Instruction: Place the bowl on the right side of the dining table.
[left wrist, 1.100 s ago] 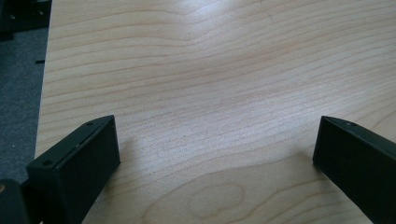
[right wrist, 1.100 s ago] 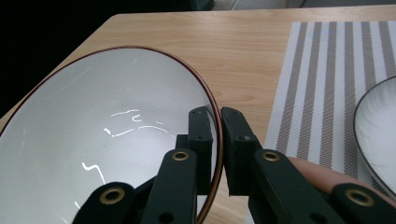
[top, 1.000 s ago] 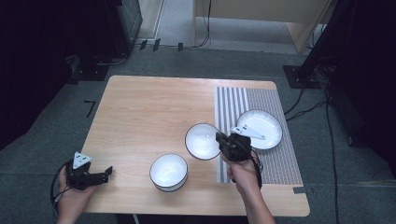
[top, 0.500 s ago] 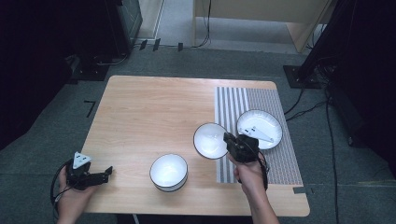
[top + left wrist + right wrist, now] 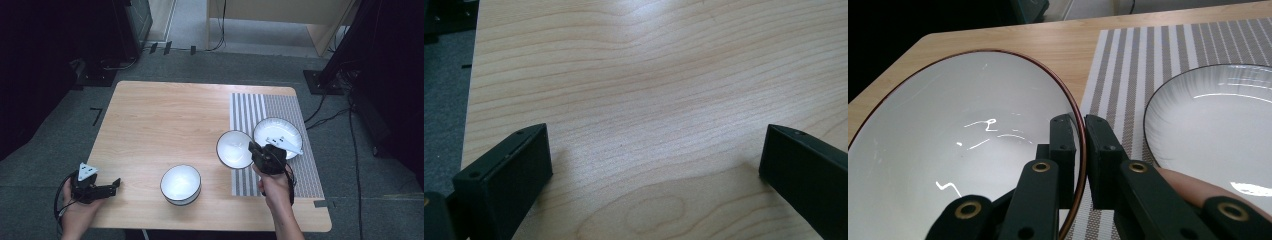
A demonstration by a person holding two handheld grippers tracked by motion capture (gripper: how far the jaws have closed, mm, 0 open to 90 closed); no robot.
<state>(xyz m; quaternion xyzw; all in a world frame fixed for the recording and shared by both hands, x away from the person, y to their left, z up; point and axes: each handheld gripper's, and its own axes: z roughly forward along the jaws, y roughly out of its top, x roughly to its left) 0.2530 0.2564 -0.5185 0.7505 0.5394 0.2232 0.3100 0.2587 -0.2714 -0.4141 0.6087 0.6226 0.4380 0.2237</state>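
We see a light wooden surface (image 5: 165, 120) carrying a striped mat (image 5: 280, 107) at its right end. A white plate (image 5: 280, 131) lies on the mat; left of the mat, toward the near edge, stands a white bowl (image 5: 180, 184).

No legible text, label, brand, number or sign anywhere on table, dishes or mat.

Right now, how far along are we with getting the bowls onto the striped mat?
Done: one dish already sits on the striped mat. In hand: the right hand-held gripper is shut on the rim of the red-rimmed bowl, held tilted at the mat's left edge. Left: the third bowl sits on bare wood near the front edge, and the left hand-held gripper is open and empty.
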